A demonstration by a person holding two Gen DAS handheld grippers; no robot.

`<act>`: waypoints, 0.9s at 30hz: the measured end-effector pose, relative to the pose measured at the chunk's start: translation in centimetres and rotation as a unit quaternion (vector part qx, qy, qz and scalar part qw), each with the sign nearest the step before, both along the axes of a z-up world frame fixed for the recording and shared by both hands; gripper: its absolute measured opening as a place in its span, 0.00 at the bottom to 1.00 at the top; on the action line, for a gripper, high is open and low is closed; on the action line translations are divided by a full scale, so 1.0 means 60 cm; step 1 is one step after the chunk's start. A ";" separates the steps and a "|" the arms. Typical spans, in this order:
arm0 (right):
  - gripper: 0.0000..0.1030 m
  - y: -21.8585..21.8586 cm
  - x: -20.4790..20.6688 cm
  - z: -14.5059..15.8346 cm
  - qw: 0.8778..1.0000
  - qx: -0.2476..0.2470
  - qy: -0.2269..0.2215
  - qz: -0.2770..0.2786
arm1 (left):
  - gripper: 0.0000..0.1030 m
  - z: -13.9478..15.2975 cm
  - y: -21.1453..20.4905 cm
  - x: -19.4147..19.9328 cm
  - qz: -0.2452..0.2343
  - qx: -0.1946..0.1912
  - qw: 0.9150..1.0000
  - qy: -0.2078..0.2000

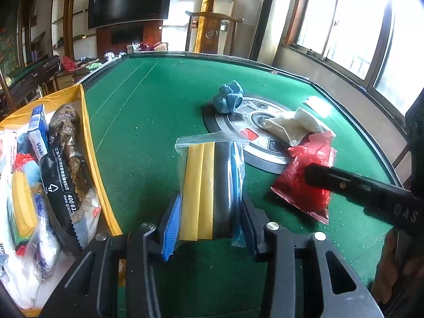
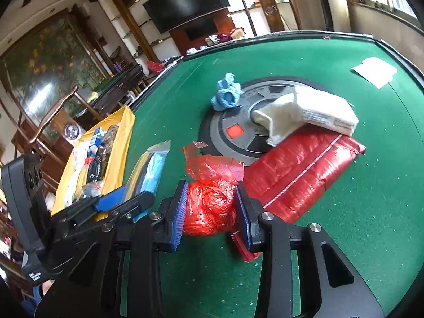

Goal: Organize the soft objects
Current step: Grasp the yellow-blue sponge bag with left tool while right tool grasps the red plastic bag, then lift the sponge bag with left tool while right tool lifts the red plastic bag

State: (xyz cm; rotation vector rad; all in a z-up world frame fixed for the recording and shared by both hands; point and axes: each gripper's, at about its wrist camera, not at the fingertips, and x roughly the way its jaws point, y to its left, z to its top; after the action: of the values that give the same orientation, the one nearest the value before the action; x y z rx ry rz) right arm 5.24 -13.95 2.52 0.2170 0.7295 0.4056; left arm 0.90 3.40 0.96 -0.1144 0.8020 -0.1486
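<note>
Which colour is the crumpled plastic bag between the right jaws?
Red, translucent. The plastic bag shows best in the right wrist view.

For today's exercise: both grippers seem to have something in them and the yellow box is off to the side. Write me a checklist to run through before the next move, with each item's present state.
1. Left gripper shut on the clear zip bag of cloths: ok.
2. Right gripper shut on the crumpled red plastic bag: ok.
3. Red plastic bag clear of the red padded packet: cannot tell; they lie close together.
4. Yellow box has room left: cannot tell; it looks crowded.
5. Blue sock bundle and cream cloth already stored: not ok; both lie on the green table.
</note>
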 end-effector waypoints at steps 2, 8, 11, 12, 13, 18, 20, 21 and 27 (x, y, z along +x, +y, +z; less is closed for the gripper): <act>0.33 0.005 -0.001 -0.001 1.000 0.000 -0.001 0.003 | 0.41 0.002 0.001 0.000 0.001 0.000 1.000 -0.003; 0.34 0.001 0.003 -0.007 1.000 0.001 0.005 -0.005 | 0.41 0.004 -0.004 -0.002 -0.004 0.003 1.000 -0.007; 0.34 0.003 0.004 -0.010 1.000 -0.001 0.008 -0.006 | 0.41 0.006 -0.005 -0.004 -0.006 0.002 1.000 -0.011; 0.34 0.004 0.004 -0.011 1.000 -0.001 0.009 -0.006 | 0.41 0.007 -0.005 -0.005 -0.006 0.001 1.000 -0.011; 0.34 0.004 0.005 -0.011 1.000 -0.001 0.010 -0.006 | 0.41 0.008 -0.005 -0.006 -0.005 0.001 1.000 -0.012; 0.34 0.003 0.005 -0.012 1.000 -0.002 0.010 -0.008 | 0.41 0.010 -0.002 -0.007 -0.005 -0.003 1.000 -0.014; 0.34 0.003 0.005 -0.012 1.000 -0.003 0.010 -0.008 | 0.41 0.010 -0.002 -0.007 -0.005 -0.004 1.000 -0.013; 0.34 0.003 0.005 -0.012 1.000 -0.003 0.010 -0.007 | 0.41 0.010 -0.002 -0.007 -0.005 -0.004 1.000 -0.014; 0.34 0.004 0.003 -0.012 1.000 -0.001 0.010 -0.007 | 0.41 0.009 -0.003 -0.007 -0.007 -0.003 1.000 -0.013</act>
State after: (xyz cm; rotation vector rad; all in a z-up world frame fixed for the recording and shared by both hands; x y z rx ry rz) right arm 5.44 -13.69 1.81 0.2243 0.7473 0.3896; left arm 0.47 3.21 1.49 -0.1125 0.7763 -0.1662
